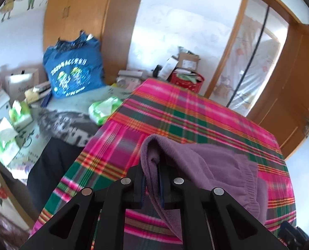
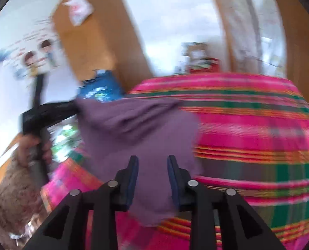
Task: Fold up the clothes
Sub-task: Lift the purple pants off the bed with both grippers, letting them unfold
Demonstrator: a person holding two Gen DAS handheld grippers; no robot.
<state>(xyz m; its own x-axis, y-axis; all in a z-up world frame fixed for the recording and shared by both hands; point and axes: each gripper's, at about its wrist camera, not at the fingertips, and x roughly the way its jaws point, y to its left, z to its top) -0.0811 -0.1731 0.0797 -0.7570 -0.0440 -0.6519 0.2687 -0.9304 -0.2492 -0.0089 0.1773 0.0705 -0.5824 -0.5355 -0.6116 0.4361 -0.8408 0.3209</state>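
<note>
My left gripper pinches a fold of the purple fleece garment to hold it over the pink-and-green plaid blanket, while my right gripper, jaws spread, has let go so its side drapes there.

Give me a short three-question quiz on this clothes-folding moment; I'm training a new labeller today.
1. True or false: the left gripper is clamped on the purple garment.
2. The right gripper is: A) open, B) shut on the garment, C) holding a box.
3. What pattern is the blanket under the garment?

Key:
1. True, a fold of cloth is pinched between its pads.
2. A, with cloth lying between the spread jaws.
3. Pink and green plaid.
</note>
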